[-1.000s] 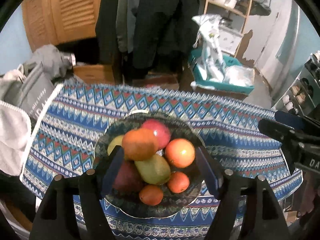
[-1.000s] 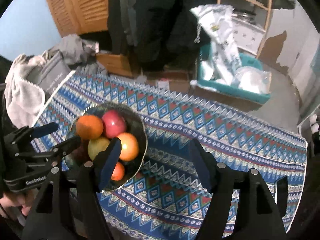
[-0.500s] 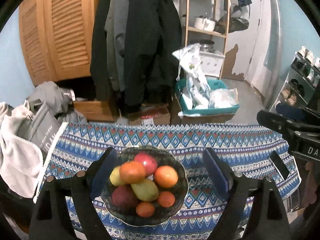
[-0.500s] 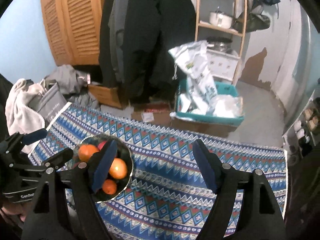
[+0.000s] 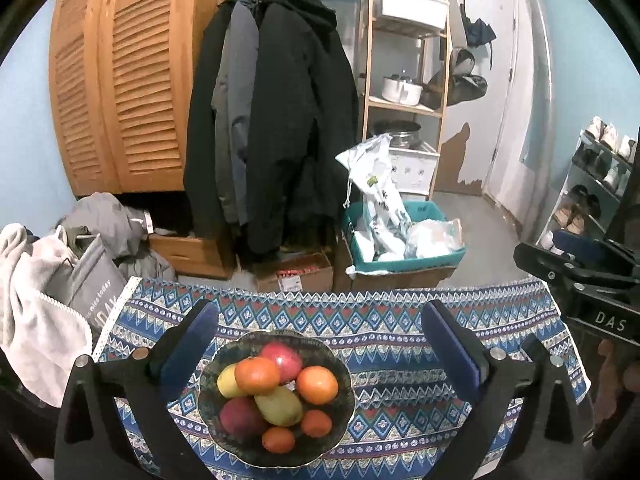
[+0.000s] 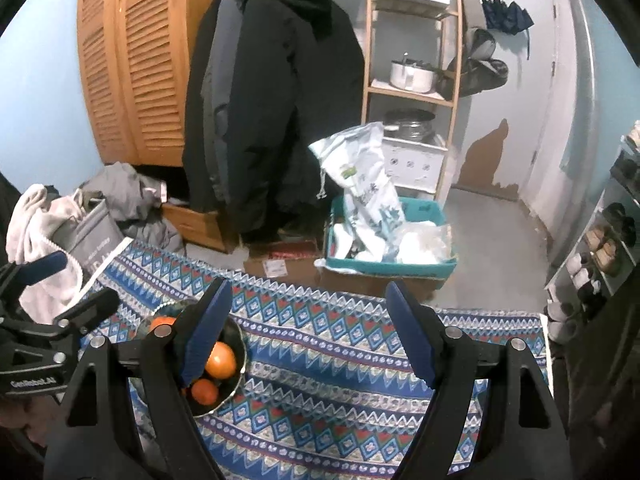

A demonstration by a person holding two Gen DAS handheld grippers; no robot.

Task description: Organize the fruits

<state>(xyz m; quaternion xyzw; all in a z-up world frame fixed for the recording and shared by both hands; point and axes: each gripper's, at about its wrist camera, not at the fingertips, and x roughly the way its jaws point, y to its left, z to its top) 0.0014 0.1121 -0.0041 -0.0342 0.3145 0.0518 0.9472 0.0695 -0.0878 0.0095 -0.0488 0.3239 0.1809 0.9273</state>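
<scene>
In the left wrist view, the left gripper [image 5: 318, 328] is spreading its blue-padded jaws, gripping nothing, above a dark scalloped bowl [image 5: 344, 376] piled with oranges, apples and mangoes on the blue patterned tablecloth [image 5: 400, 332]. In the right wrist view, the right gripper [image 6: 308, 320] is hanging released and empty; the bowl is sitting left of it.

Left tongs [image 5: 320, 344] opening, nothing between; fruit bowl [image 5: 344, 412] on patterned cloth [image 5: 392, 320] — piled full.

One bowl [image 5: 344, 432] with four oranges [image 5: 317, 385], two red apples [image 5: 281, 360], two yellow-green fruits [image 5: 279, 406].
</scene>
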